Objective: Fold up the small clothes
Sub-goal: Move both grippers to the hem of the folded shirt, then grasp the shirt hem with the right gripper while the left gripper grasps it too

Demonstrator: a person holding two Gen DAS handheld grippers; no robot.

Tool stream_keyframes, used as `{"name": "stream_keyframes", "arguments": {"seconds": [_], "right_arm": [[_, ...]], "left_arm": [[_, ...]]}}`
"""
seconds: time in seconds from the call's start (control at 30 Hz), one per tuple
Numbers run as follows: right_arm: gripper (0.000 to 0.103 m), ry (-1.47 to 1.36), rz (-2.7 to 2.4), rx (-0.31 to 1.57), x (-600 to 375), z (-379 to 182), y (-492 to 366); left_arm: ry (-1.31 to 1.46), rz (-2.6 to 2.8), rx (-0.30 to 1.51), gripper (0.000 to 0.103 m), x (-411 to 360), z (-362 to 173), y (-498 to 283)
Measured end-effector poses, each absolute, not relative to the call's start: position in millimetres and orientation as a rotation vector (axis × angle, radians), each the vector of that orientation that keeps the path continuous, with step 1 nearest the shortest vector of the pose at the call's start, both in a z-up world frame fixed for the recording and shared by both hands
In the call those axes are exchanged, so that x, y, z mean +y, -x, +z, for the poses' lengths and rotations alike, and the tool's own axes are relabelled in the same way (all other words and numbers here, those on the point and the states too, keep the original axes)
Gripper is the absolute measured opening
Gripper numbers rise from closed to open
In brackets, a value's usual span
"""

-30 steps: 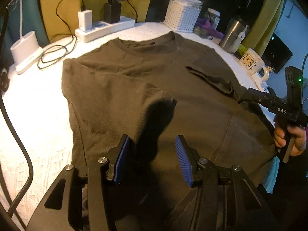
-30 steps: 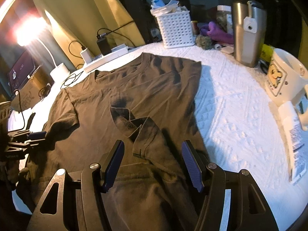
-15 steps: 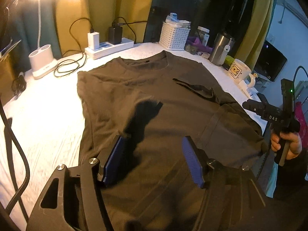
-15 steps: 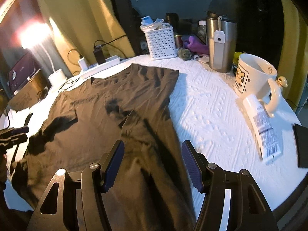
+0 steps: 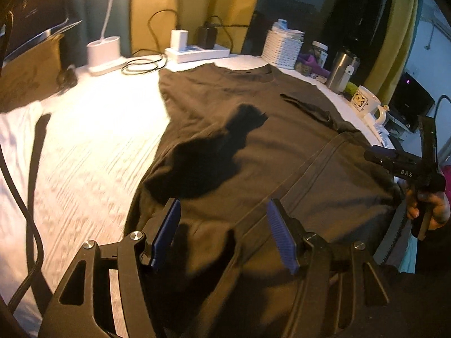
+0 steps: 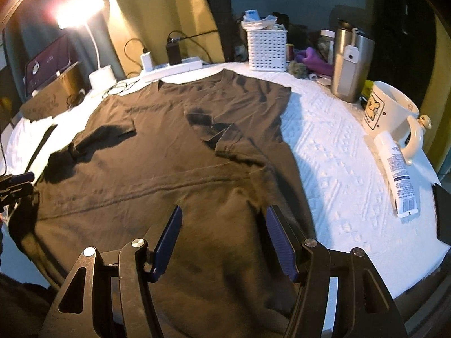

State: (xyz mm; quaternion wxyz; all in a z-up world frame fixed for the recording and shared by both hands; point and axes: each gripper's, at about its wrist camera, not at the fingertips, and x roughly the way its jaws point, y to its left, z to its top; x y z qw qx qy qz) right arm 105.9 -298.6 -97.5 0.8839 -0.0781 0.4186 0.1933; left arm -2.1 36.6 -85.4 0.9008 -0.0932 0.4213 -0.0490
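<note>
A dark olive T-shirt (image 5: 253, 129) lies spread on the white textured table, collar at the far side; it also shows in the right wrist view (image 6: 174, 163). Both sleeves are folded in over the body, the right one (image 6: 225, 138) creased. My left gripper (image 5: 224, 233) is open and empty above the shirt's near hem. My right gripper (image 6: 224, 238) is open and empty above the hem on the right side. The right gripper also shows at the far right of the left wrist view (image 5: 400, 166), and the left gripper's tips show at the left edge of the right wrist view (image 6: 17, 183).
A white power strip (image 5: 197, 52) with chargers and cables, a lamp base (image 5: 105, 56), a white basket (image 6: 266, 50), a steel tumbler (image 6: 351, 67), a white mug (image 6: 391, 112) and a tube (image 6: 398, 174) ring the shirt. A cardboard box (image 5: 25, 76) stands far left.
Both grippers have pulled back toward me, away from the sleeves, to the shirt's near hem. The shirt lies still with its sleeves folded in.
</note>
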Motion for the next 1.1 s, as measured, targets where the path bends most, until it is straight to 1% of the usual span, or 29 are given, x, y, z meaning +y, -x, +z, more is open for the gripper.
{"name": "stream_keyframes", "arguments": {"seconds": [0.3,0.33,0.37,0.43,0.47,0.53,0.63,0.67,0.7,0.73,0.77,0.83,0.9,0.97,1.1], "right_arm": [[0.064,0.176,0.372,0.937,-288.0,-119.6,-124.0],[0.062,0.189,0.374,0.926,-284.1,-120.3,-124.1],[0.056,0.199,0.381,0.921,-280.8,-120.5,-124.0],[0.027,0.231,0.399,0.907,-272.7,-120.2,-122.1],[0.024,0.242,0.394,0.9,-271.1,-120.0,-121.8],[0.009,0.245,0.407,0.893,-268.4,-119.8,-119.2],[0.006,0.248,0.422,0.874,-266.8,-114.1,-113.2],[0.006,0.247,0.429,0.866,-266.5,-111.3,-110.9],[0.006,0.249,0.435,0.852,-266.0,-106.5,-107.5],[0.005,0.252,0.441,0.833,-265.7,-100.2,-103.8],[0.005,0.25,0.441,0.819,-266.3,-95.2,-101.3],[0.005,0.233,0.441,0.783,-272.1,-80.1,-96.4],[0.005,0.218,0.438,0.756,-277.9,-68.4,-92.1],[0.005,0.208,0.435,0.733,-282.6,-59.2,-88.6],[0.005,0.191,0.422,0.69,-292.2,-43.3,-81.4]], "left_arm": [[0.234,-0.046,0.88,0.064,61.1,-96.5,25.8],[0.239,-0.044,0.879,0.064,62.5,-97.2,27.4],[0.24,-0.046,0.879,0.064,62.5,-97.4,28.1],[0.229,-0.058,0.879,0.064,59.1,-97.3,29.4],[0.22,-0.067,0.879,0.064,56.7,-96.8,29.5],[0.188,-0.099,0.865,0.064,49.1,-95.5,31.4],[0.135,-0.124,0.858,0.063,39.7,-97.6,31.7],[0.133,-0.127,0.861,0.06,38.4,-98.7,30.4],[0.134,-0.128,0.864,0.044,38.1,-100.8,29.4],[0.138,-0.125,0.878,0.033,38.1,-103.8,27.8],[0.137,-0.121,0.881,0.03,38.2,-104.3,27.0],[0.13,-0.121,0.857,0.015,37.5,-98.7,29.6],[0.128,-0.116,0.823,0.014,37.9,-89.2,32.9],[0.131,-0.108,0.764,0.008,39.7,-72.8,37.6],[0.142,-0.084,0.687,0.006,44.6,-51.1,41.1]]}}
